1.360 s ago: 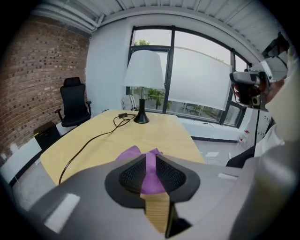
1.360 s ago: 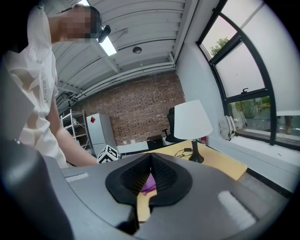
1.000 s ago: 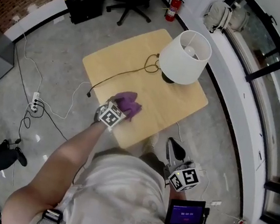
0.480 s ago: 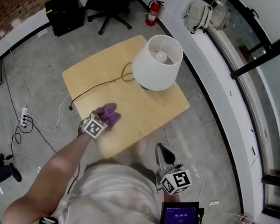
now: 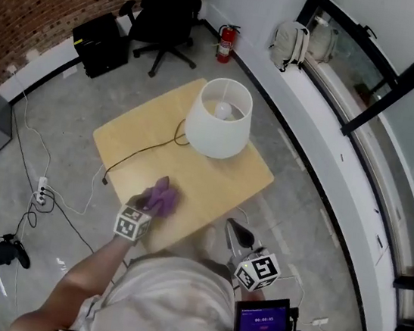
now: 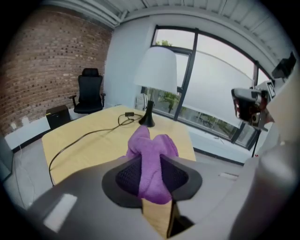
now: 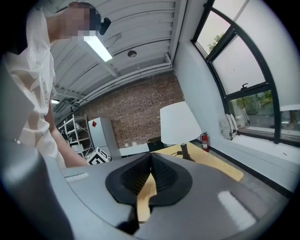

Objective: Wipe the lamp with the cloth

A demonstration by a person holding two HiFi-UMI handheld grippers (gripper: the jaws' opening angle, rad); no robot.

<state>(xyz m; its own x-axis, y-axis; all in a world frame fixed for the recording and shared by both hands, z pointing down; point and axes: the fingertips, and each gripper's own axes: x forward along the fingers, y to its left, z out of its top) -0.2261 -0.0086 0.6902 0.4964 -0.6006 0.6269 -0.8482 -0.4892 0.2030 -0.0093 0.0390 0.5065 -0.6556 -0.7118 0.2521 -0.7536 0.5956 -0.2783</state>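
Note:
A white-shaded lamp [image 5: 217,120] stands at the far side of the small wooden table [image 5: 247,176], and its black cord [image 5: 144,148] trails off to the left. My left gripper [image 5: 152,207] is near the table's front edge. Its jaws are closing, and a bunched purple cloth [image 5: 161,195] is pinched between the pads. In the left gripper view the cloth [image 6: 152,159] bulges up out of the left gripper [image 6: 151,177], with the lamp [image 6: 156,70] farther ahead. My right gripper [image 5: 234,230] hangs off the table's front right edge, shut and holding nothing. The right gripper [image 7: 151,177] points towards the lamp [image 7: 179,123].
A black office chair [image 5: 164,9], a black case [image 5: 102,43], a fire extinguisher [image 5: 226,43] and a backpack [image 5: 289,42] stand beyond the table. A power strip [image 5: 41,193] with cables lies on the floor at the left. A curved window wall runs along the right.
My left gripper has drawn back towards the table's front edge. Its jaws have closed on the purple cloth and lifted it slightly. The right gripper has shifted a little beside the table.

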